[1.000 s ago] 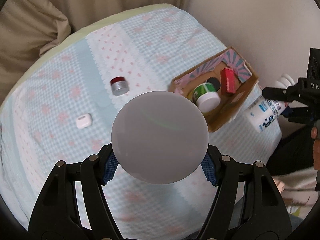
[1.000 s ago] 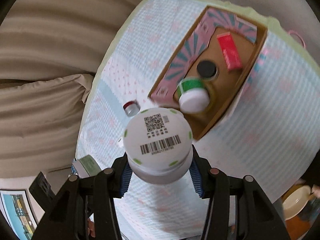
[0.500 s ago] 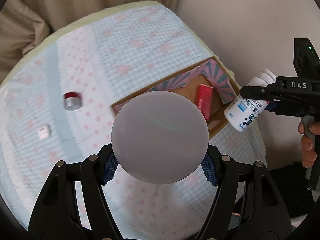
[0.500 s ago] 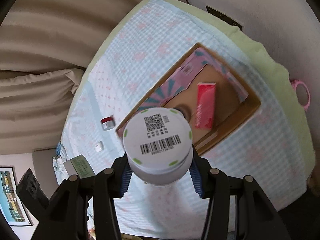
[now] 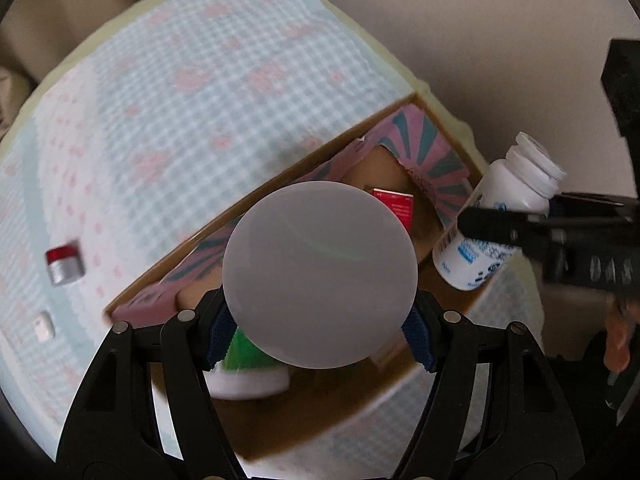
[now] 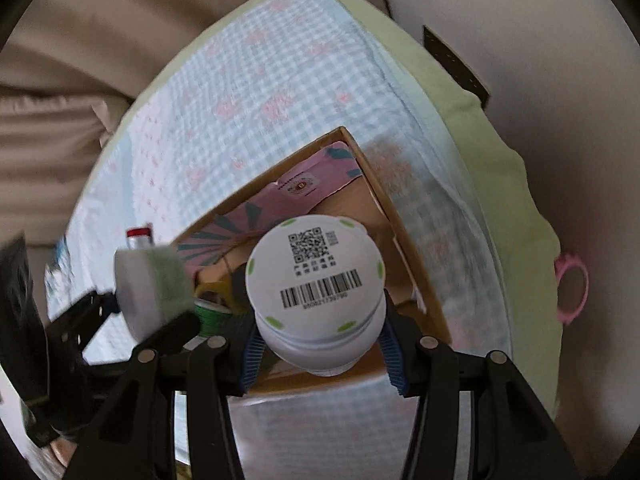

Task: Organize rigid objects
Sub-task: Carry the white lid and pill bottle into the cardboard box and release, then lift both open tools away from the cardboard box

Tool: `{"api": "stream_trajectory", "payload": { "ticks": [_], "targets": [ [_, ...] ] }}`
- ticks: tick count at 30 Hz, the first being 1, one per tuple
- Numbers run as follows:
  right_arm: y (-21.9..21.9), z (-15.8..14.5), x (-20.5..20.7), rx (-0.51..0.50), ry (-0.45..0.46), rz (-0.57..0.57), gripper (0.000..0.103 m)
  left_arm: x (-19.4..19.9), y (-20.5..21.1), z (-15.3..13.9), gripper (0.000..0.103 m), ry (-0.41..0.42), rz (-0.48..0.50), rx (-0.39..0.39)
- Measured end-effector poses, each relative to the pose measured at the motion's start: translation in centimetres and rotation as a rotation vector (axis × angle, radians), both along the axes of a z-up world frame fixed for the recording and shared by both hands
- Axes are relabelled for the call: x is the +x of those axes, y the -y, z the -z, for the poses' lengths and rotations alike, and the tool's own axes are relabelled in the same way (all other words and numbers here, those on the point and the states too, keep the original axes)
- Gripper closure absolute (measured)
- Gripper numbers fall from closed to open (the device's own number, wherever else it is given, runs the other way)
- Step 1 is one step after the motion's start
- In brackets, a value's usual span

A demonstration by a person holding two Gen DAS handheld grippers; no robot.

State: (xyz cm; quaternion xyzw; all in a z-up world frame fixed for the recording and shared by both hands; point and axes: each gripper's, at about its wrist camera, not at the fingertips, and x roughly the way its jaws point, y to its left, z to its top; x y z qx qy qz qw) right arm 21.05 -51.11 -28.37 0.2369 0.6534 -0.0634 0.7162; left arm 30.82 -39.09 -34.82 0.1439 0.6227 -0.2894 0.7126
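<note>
My left gripper (image 5: 318,330) is shut on a white and green jar (image 5: 320,274), whose round grey-white base fills the left wrist view; the jar also shows in the right wrist view (image 6: 154,292). It hangs over the open cardboard box (image 5: 320,420). My right gripper (image 6: 320,350) is shut on a white bottle (image 6: 316,276) with a barcode on its base, also over the box (image 6: 416,276); the bottle shows in the left wrist view (image 5: 500,216). Inside the box lie a red packet (image 5: 394,206) and a green and white jar (image 5: 244,368).
The box sits near the right edge of a bed with a blue check cover (image 5: 200,80). A red-capped silver jar (image 5: 64,266) and a small white case (image 5: 44,326) lie on the cover to the left. A pink ring (image 6: 572,288) hangs beyond the bed's edge.
Both grippers have moved in over the box with their loads; the box now looks much larger and closer. The right gripper's bottle has come from the box's outer side to above its edge.
</note>
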Motion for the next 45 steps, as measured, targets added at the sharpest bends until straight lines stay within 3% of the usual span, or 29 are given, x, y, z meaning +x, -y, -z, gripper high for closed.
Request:
{"api": "stream_trajectory", "payload": {
  "ticks": [6, 11, 13, 15, 17, 18, 24, 38, 45],
  "targets": [
    [-0.8, 2.3, 0.5, -0.076, -0.037, -0.129, 0.056, 0.9, 2.4, 3.8, 0.036, -0.029, 0.063, 0.061],
    [-0.3, 3.8, 0.2, -0.051, -0.07, -0.12, 0.056, 1.2, 3.4, 4.7, 0.034, -0.038, 0.1, 0.123],
    [0.2, 4.2, 0.1, -0.043, -0.081, -0.102, 0.055, 1.2, 3.7, 4.3, 0.005, -0.012, 0.122, 0.145],
    [0.6, 4.1, 0.1, -0.042, -0.082, -0.081, 0.045, 1.3, 3.4, 3.5, 0.0, 0.014, 0.128, 0.155],
    [0.9, 3.8, -0.2, 0.033, -0.073, -0.062, 0.005, 1.7, 2.7, 2.5, 0.0, 0.012, 0.102, 0.155],
    [1.0, 3.6, -0.2, 0.1, -0.066, -0.06, 0.0, 1.8, 2.3, 2.0, 0.0, 0.003, 0.085, 0.145],
    [0.8, 1.7, -1.0, 0.006, -0.036, -0.046, 0.0, 2.0, -0.7, -0.4, 0.0, 0.008, -0.002, 0.105],
    [1.1, -0.7, -3.4, 0.034, 0.011, 0.079, 0.0, -0.9, -5.7, -4.9, 0.0, 0.068, -0.109, 0.05],
    [-0.4, -4.0, -4.1, -0.083, -0.002, 0.048, 0.0, -3.0, -9.7, -8.8, 0.0, 0.123, -0.179, 0.023]
  ]
}}
